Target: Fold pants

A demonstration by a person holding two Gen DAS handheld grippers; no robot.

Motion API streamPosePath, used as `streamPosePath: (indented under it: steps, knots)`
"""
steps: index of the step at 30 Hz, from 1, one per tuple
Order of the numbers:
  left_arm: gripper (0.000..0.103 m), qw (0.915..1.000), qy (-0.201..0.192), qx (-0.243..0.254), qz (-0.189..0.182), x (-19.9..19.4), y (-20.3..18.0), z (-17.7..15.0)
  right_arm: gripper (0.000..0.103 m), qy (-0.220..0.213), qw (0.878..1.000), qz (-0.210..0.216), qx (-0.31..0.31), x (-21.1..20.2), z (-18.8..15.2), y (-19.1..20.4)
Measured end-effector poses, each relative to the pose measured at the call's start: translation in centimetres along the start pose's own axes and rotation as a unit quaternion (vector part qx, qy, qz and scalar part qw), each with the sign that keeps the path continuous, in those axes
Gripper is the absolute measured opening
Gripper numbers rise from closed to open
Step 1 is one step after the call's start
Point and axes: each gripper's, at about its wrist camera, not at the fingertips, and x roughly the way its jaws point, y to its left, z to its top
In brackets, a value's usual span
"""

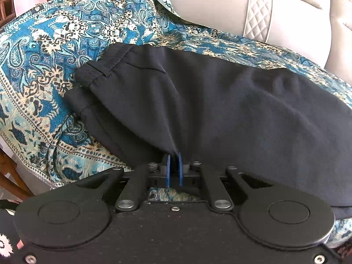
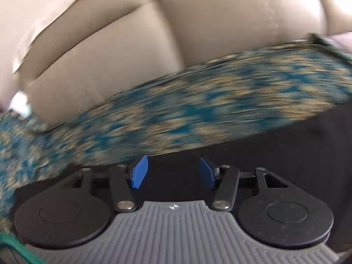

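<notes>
Pants point(image 1: 220, 110), black, lie across our teal paisley throw point(image 1: 55, 50) on the beige sofa point(image 1: 220, 2), long axis left-right, waistband at left. Our left gripper point(image 1: 174, 167) pinches their near edge; our right gripper point(image 2: 173, 171) hangs spread, holding nothing, over dark cloth.

pants point(image 1: 220, 101) | black, folded over | waistband far left | lying on patterned throw point(image 1: 44, 50)

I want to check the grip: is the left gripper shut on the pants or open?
Shut on the pants. The left gripper has its blue pads nearly together, with a pinch of the dark cloth drawn taut between them.
</notes>
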Motion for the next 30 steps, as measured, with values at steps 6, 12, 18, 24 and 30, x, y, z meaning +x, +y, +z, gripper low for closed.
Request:
streamPosePath:
  steps: [6, 12, 18, 24, 30]
  knots:
    - [0.018, 0.9974, -0.048, -0.035, -0.041, -2.5, 3.7, 2.8, 0.069, 0.036, 0.996, 0.058, -0.053, 4.9, -0.5, 8.5]
    - [0.031, 0.9931, -0.049, -0.104, -0.025, 0.0, 9.1, 6.0, 0.070, 0.053, 0.984, 0.123, -0.114, 5.7, -4.1, 14.1]
    - [0.038, 0.9880, -0.013, -0.151, -0.030, 3.4, 12.4, 6.9, 0.071, -0.016, 0.937, 0.118, -0.328, 1.4, -14.9, 19.8]
    - [0.043, 0.9880, -0.012, -0.149, -0.042, 4.8, 12.7, 7.4, 0.071, -0.036, 0.899, 0.114, -0.422, -1.1, -22.3, 21.8]
    - [0.036, 0.9869, -0.002, -0.154, -0.049, 6.2, 12.7, 8.1, 0.071, -0.028, 0.875, 0.121, -0.468, -1.2, -25.6, 23.0]
